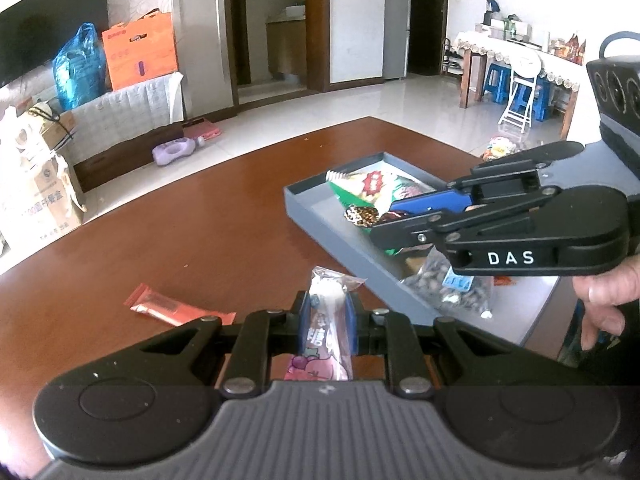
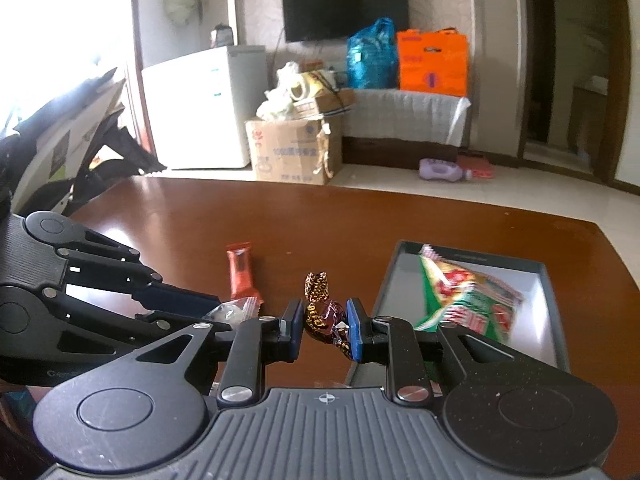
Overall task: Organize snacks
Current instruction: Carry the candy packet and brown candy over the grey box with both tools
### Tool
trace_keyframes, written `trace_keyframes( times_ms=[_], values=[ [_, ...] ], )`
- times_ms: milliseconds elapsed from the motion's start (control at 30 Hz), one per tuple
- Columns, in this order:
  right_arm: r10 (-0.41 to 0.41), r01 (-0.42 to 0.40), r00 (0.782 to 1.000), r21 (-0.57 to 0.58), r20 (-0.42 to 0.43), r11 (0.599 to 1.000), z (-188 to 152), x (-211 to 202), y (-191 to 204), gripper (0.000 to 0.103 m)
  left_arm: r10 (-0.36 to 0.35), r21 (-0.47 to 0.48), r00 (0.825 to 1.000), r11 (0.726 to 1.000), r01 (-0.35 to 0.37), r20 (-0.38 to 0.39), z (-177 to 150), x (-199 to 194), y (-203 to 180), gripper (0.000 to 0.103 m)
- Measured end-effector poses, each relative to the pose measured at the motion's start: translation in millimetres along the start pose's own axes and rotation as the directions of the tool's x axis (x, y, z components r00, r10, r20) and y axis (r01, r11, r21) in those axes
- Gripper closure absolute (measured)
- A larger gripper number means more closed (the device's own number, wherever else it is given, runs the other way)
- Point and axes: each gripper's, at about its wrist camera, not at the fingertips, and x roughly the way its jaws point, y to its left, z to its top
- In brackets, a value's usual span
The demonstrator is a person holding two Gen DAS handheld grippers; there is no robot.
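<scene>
Left wrist view: the left gripper (image 1: 327,312) has its jaws clamped on a pink-and-white candy packet (image 1: 326,332), low in the frame. Right of centre, the right gripper (image 1: 396,220) hangs above the grey tray (image 1: 320,216), jaws squeezing a brown foil candy (image 1: 362,215). A green snack bag (image 1: 368,188) and a clear bag of seeds (image 1: 448,284) lie in that tray. Lower left, an orange bar (image 1: 176,309) lies on the brown table (image 1: 180,232).
</scene>
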Motion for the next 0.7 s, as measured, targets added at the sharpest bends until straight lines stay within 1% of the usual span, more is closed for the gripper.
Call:
trace_keyframes(
  times_ms=[333,700],
  values=[
    [-0.038,0.037,0.999,0.028,0.009,0.999,-9,-17,-24,0.078,-0.032,0.021,0.999,0.999,0.032,0.009,18,14,-31,0.088],
    [-0.070,0.069,0.998,0.043,0.012,0.997,-16,-28,-42,0.078,-0.054,0.023,0.999,0.998,0.054,0.007,31,29,-48,0.088]
  ],
)
